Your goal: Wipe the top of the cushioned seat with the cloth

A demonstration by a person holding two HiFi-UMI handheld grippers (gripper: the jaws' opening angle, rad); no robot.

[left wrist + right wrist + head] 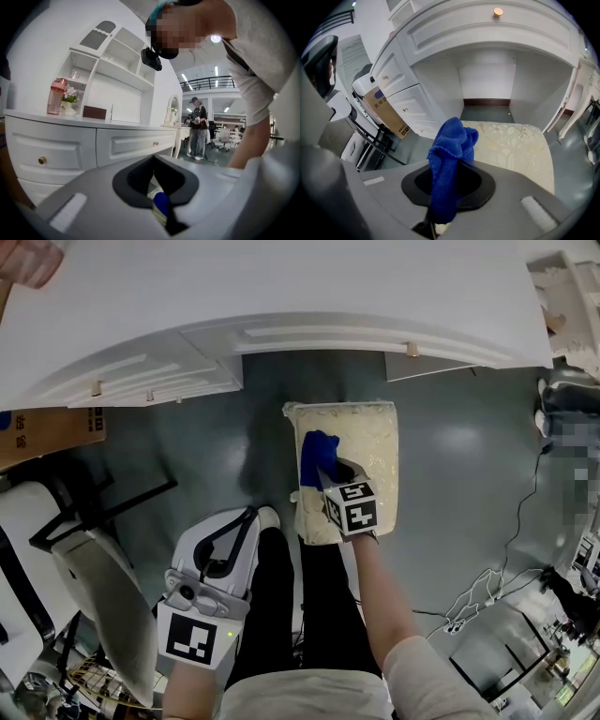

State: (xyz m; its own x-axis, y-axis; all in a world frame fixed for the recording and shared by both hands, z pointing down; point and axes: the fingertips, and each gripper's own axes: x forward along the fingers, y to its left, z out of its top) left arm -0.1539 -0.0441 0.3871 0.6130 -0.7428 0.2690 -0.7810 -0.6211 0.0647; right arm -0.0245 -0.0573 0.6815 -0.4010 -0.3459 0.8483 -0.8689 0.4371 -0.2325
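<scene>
The cushioned seat (367, 451) is a cream, flower-patterned pad on the floor in front of a white dresser; the right gripper view shows its top (515, 145) too. My right gripper (325, 472) hovers over the seat's left half, shut on a blue cloth (316, 454) that stands bunched up out of its jaws (451, 145). Whether the cloth touches the cushion is hidden. Low at the left, beside the person's dark trouser leg, my left gripper (265, 517) is held shut with nothing in it. A bit of blue cloth (161, 204) shows through its jaw hollow.
The white dresser (281, 296) with knobbed drawers overhangs the far side of the seat. A cardboard box (47, 432) and a black-framed chair (94, 507) stand at the left. Cables (473, 601) lie on the floor at the right. A person (197, 129) stands far off.
</scene>
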